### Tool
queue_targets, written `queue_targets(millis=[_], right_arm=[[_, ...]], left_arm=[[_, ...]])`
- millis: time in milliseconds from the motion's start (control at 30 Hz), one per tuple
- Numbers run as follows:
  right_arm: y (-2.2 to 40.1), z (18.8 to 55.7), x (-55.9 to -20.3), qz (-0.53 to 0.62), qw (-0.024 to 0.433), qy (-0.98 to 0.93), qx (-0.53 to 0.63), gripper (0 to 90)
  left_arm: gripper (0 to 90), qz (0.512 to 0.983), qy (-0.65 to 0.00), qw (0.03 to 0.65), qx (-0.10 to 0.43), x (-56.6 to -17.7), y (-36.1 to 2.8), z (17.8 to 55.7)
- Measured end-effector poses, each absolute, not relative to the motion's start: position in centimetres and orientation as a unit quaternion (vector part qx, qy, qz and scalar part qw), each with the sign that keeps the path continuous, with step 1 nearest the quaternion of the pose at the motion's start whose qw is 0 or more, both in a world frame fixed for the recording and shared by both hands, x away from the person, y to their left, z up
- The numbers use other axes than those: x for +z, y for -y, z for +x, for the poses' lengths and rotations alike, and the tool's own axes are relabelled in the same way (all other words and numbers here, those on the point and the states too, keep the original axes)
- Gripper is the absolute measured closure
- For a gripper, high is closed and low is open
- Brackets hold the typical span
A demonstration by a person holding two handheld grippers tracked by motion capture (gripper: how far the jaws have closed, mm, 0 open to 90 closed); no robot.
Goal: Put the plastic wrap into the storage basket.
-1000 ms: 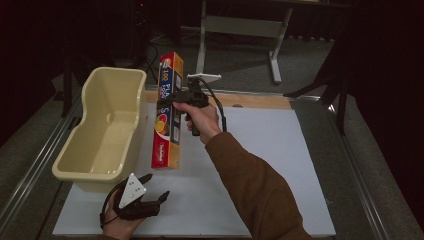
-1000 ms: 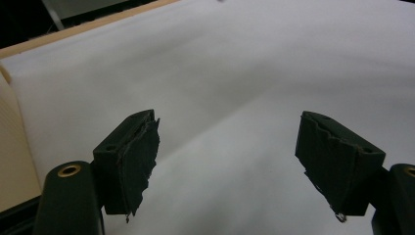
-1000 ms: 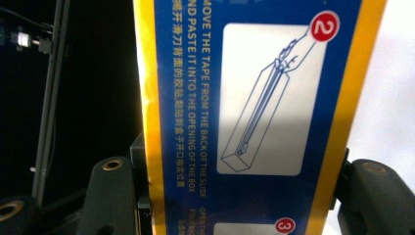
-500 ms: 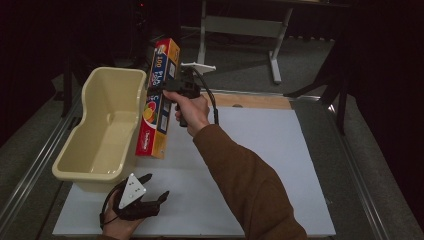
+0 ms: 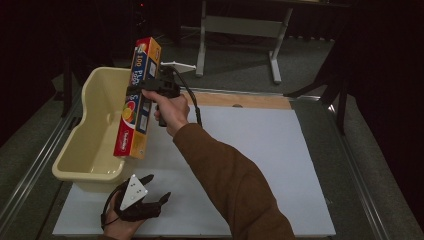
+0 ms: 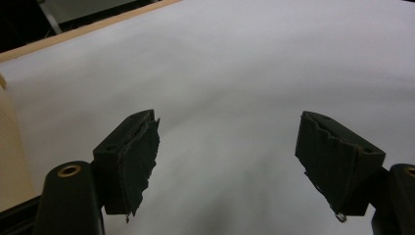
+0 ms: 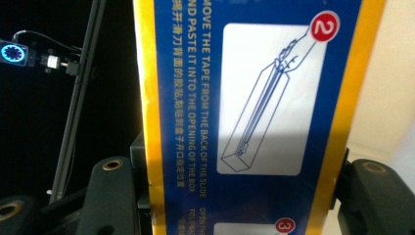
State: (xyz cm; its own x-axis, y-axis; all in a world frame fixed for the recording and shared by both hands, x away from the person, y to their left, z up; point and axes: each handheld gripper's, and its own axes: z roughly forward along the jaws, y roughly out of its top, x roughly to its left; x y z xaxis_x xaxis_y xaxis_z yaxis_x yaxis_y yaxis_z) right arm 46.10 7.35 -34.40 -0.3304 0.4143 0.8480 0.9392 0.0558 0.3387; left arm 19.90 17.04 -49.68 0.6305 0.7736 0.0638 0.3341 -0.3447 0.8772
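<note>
My right tool point(image 5: 150, 91) clamps a long box point(image 5: 137, 100) (orange, blue panel, printed instructions), held tilted above the tub point(image 5: 85, 150) rim. My left tool point(image 5: 150, 200) rests on the worktop point(image 5: 280, 165), jaws wide.

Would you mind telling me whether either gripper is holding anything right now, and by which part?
The right gripper clamps the long wrap box across its width, around mid-length, holding it over the cream bin. The left gripper is open, holding nothing.
</note>
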Motion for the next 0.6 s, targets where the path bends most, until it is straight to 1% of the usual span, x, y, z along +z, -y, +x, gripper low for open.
queue_targets(millis=[133,233,600], right_arm=[[-8.5,45.8,-34.5,-0.504,0.286,0.668,-0.466,39.6],[-9.8,45.8,-35.3,-0.512,0.300,0.655,-0.468,39.6],[-12.0,45.7,-36.6,-0.520,0.296,0.659,-0.457,39.6]], left_arm=[[23.8,0.782,-0.353,0.451,0.244,-49.7,-17.1,19.9],[23.8,0.782,-0.351,0.452,0.245,-49.7,-17.0,19.8],[23.9,0.781,-0.351,0.458,0.241,-49.7,-17.0,19.7]])
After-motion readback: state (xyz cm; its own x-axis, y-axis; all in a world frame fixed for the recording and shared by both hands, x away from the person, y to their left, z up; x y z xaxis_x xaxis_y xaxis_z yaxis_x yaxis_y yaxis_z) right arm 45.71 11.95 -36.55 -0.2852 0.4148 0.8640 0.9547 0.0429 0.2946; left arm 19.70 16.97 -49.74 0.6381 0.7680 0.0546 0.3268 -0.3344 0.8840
